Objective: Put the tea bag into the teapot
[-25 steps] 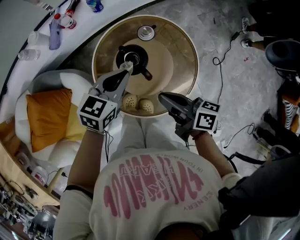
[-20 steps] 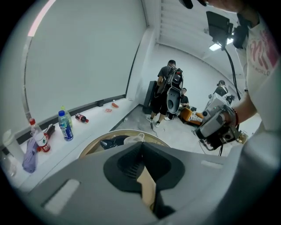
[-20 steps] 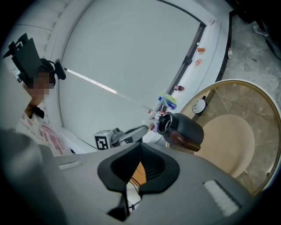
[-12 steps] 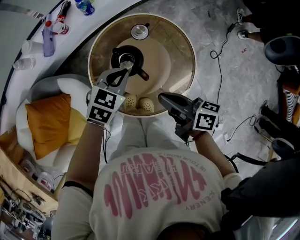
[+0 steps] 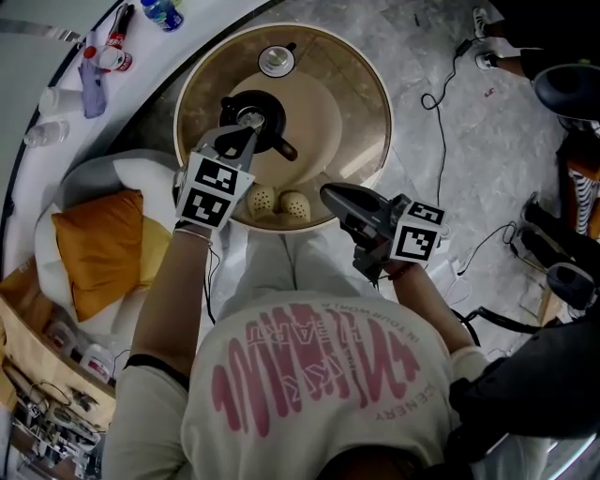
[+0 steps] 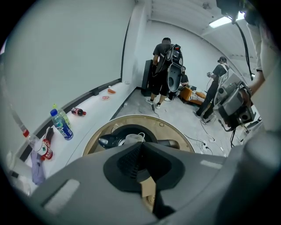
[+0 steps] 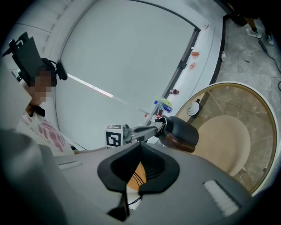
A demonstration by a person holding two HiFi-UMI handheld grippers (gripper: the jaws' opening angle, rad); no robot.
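The black teapot (image 5: 275,117) stands lidless on the round tan table (image 5: 356,103). My left gripper (image 5: 250,124) is right over its mouth, jaws shut on the white tea bag (image 6: 133,139), which hangs at the opening with its string looped beside it. The left gripper view shows the teapot (image 6: 109,140) just beyond the left gripper (image 6: 140,144). My right gripper (image 5: 325,192) hovers at the table's near edge, shut and holding nothing. In the right gripper view, past the right gripper (image 7: 140,144), the teapot (image 7: 182,132) has the left gripper (image 7: 160,125) at its top.
The teapot's lid (image 5: 276,61) lies at the far side of the table. An orange cushion (image 5: 94,248) sits on a white seat at the left. Bottles (image 5: 159,11) stand on the white ledge. Cables (image 5: 441,112) trail over the floor; people (image 6: 164,70) stand farther off.
My left gripper has tipped steeper and edged its tips closer over the teapot's mouth, with the tea bag still in it. The right gripper has stayed where it was.
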